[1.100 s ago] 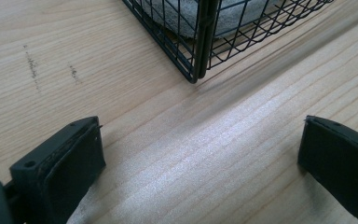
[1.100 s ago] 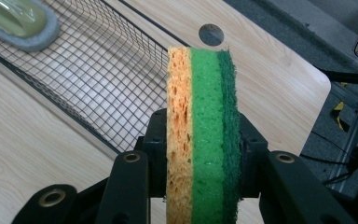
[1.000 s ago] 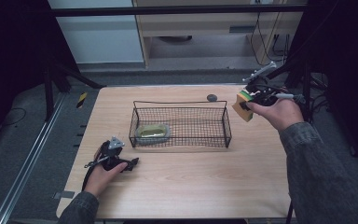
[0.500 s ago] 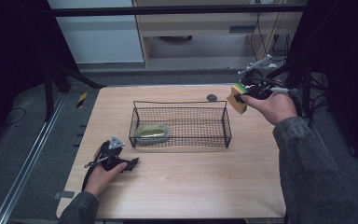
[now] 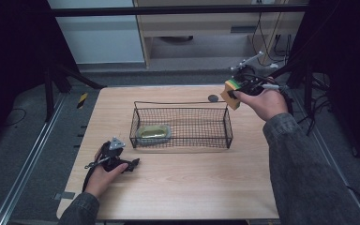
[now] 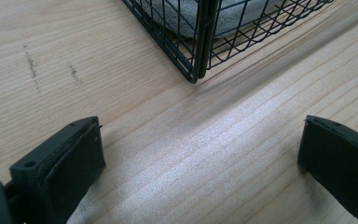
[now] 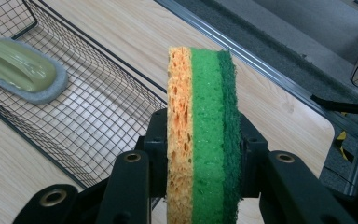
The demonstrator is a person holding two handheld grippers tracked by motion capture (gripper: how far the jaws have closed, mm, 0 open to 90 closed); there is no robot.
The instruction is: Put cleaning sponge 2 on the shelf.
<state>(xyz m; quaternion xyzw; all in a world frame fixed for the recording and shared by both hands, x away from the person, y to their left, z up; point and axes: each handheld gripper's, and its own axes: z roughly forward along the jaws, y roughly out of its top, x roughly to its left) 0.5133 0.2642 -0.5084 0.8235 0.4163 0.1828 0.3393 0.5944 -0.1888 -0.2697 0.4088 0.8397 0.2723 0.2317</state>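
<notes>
— Holding a sponge [image 7: 200, 135], is it? What does it look like?

— Yes. It has three layers: orange and full of little holes, then bright green, then a dark green scrubby side. It stands on its edge between the jaws of the right hand-held gripper [image 7: 200, 154], and they squeeze it tight from both sides.

— Where is it now?

— Up in the air, past the far right corner of the wire basket [image 5: 227, 123], above the bench [image 5: 183, 187].

— So what step is this?

— I think the sponge is being carried to the basket. Next it should go over the rim, come down inside, and then the jaws let go.

— Is anything in the basket?

— A pale green scrubber with a grey pad [image 7: 22, 70] lies at the left end. The sponge needs the empty part.

— And the other hand?

— The left hand-held gripper [image 6: 200, 154] rests low on the bench near the basket's corner, jaws wide apart, holding nothing.
</notes>
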